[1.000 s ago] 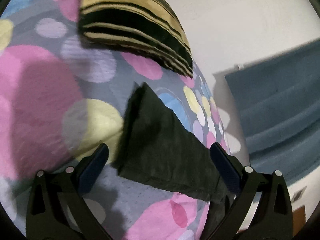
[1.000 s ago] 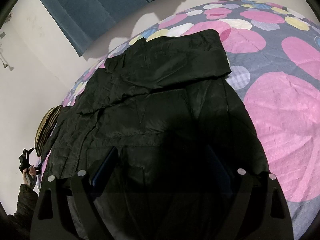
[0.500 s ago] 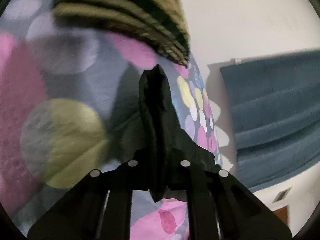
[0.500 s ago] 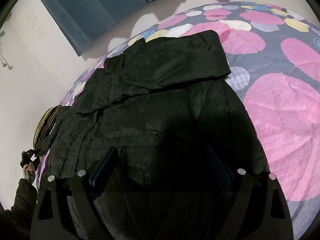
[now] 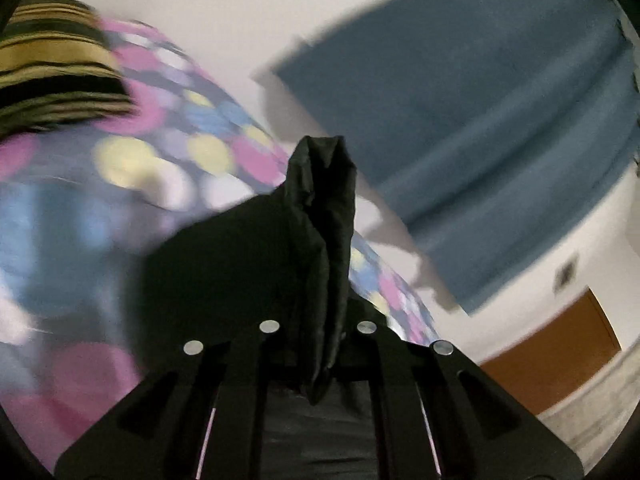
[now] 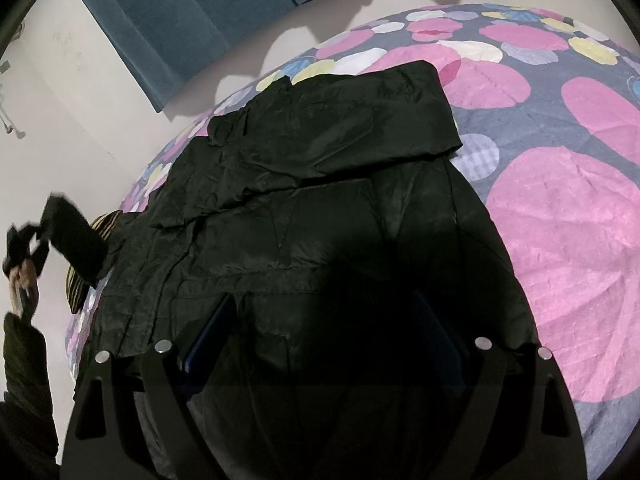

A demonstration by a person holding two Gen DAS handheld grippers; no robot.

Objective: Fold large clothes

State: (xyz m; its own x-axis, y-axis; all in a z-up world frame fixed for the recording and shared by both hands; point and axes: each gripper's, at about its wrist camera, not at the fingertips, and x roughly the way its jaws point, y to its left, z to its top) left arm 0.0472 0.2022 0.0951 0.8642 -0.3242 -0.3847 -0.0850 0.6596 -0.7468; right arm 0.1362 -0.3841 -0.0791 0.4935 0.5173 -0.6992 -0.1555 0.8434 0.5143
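A large black jacket [image 6: 320, 216] lies spread on a bed with a dotted pink and grey cover [image 6: 560, 240]; its right sleeve is folded across the chest. My left gripper [image 5: 320, 332] is shut on the jacket's left sleeve [image 5: 324, 216] and holds it raised off the bed. In the right wrist view the same gripper [image 6: 24, 244] and raised sleeve [image 6: 76, 248] show at the far left. My right gripper [image 6: 324, 328] is open, hovering just over the jacket's lower part, holding nothing.
A yellow and black striped pillow [image 5: 52, 68] lies at the bed's head. A white wall with a blue curtain [image 5: 480, 128] runs behind the bed. An orange-brown door [image 5: 560, 344] shows low on the right.
My left gripper shut on the sleeve end and lifted it up off the bed, swinging toward the wall. My right gripper stayed open in place.
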